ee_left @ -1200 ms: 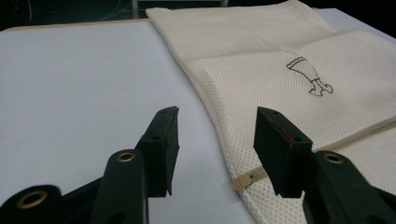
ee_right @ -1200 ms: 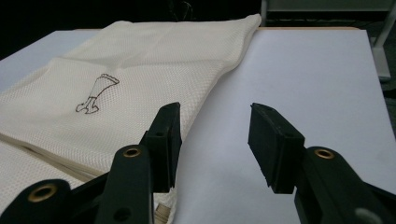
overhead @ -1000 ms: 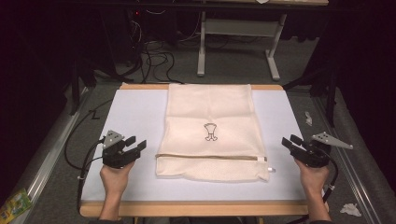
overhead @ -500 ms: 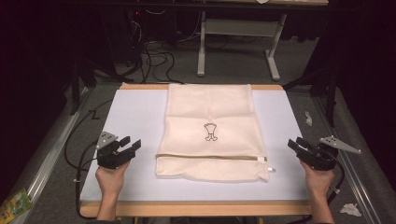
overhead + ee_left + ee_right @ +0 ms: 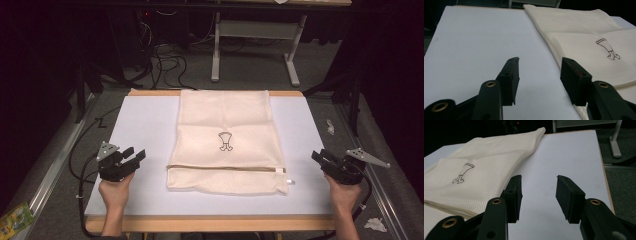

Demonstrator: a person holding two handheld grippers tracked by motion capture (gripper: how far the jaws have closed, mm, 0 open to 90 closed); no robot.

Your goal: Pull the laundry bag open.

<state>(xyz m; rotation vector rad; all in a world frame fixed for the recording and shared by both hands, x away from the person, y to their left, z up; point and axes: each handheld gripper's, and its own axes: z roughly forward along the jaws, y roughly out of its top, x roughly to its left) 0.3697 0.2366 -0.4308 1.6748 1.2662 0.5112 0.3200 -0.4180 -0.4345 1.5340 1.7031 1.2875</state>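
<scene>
**Colleague:** Where's the cloth bag right now?

**Me:** The mesh laundry bag (image 5: 226, 140) lies flat in the middle of the high view, running from the far edge of the tabletop (image 5: 145, 130) down toward me. Its zipper (image 5: 225, 168) crosses it low in the frame, with the pull at the lower right. A small printed emblem (image 5: 225, 142) sits at its centre.

**Colleague:** And your tongs?

**Me:** The left tongs (image 5: 134, 156) are at the lower left of the high view, the right tongs (image 5: 320, 156) at the lower right, both well apart from the bag's side edges. Both are spread with nothing between them. In the left gripper view the left tongs (image 5: 539, 75) have only bare tabletop in the gap, the bag's edge just past the right-hand jaw. The right tongs (image 5: 538, 195) have just been closing a little, still over bare white surface, bag off to the left of that frame.

**Colleague:** Why sit out there?

**Me:** I judge it's a ready stance: one hand on each side, angled inward, so I can come at both long edges evenly. Keeping the gaps wide lets me slide a jaw under the fabric without nudging it first
</scene>
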